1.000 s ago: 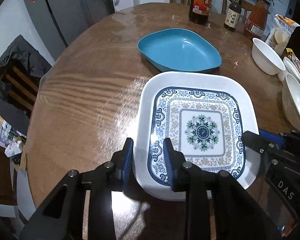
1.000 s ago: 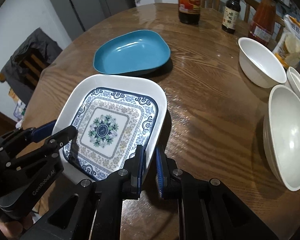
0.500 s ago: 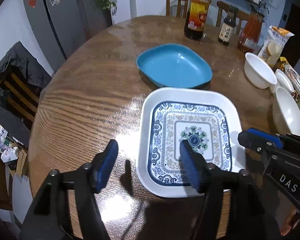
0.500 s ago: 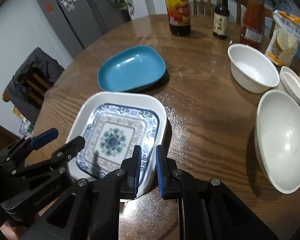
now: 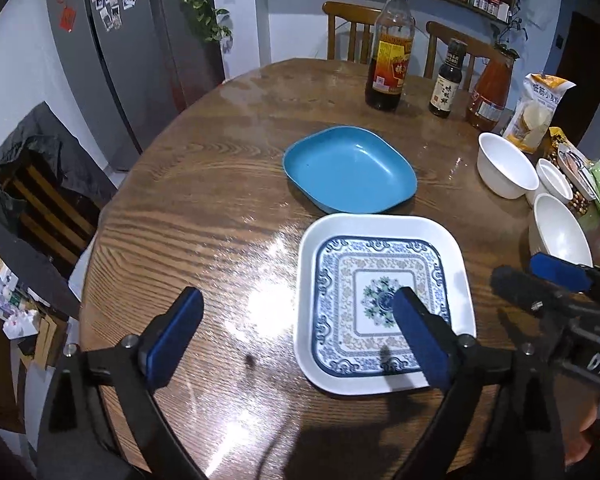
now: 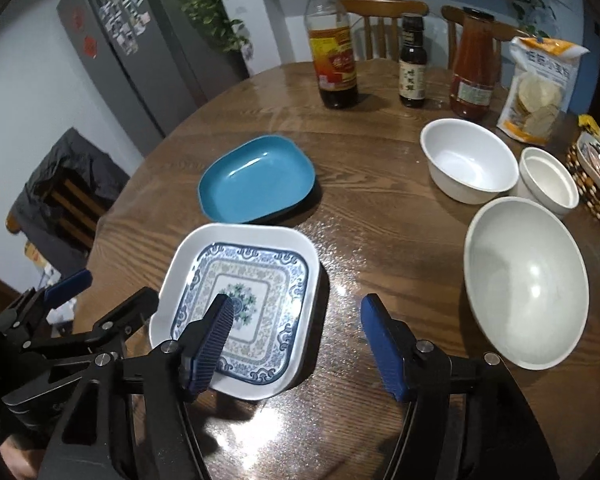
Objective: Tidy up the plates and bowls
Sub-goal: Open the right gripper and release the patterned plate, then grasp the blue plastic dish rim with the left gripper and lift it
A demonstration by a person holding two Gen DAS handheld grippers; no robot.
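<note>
A white square plate with a blue pattern (image 5: 384,300) (image 6: 240,300) lies flat on the round wooden table (image 5: 204,232). A blue dish (image 5: 350,170) (image 6: 256,180) sits just behind it. My left gripper (image 5: 296,332) is open and empty, raised above the plate's near left edge. My right gripper (image 6: 296,336) is open and empty above the plate's right edge. A large white bowl (image 6: 526,280), a medium white bowl (image 6: 468,172) and a small white cup (image 6: 548,184) stand to the right.
Three bottles (image 6: 332,60) stand at the back of the table, with a snack bag (image 6: 540,88) and a patterned box (image 6: 596,176) at the right edge. Wooden chairs (image 5: 352,28) stand behind the table. A fridge (image 5: 132,48) is at the left.
Both grippers let go of the patterned plate, opened wide and pulled up and back. The plate now rests on the table.
</note>
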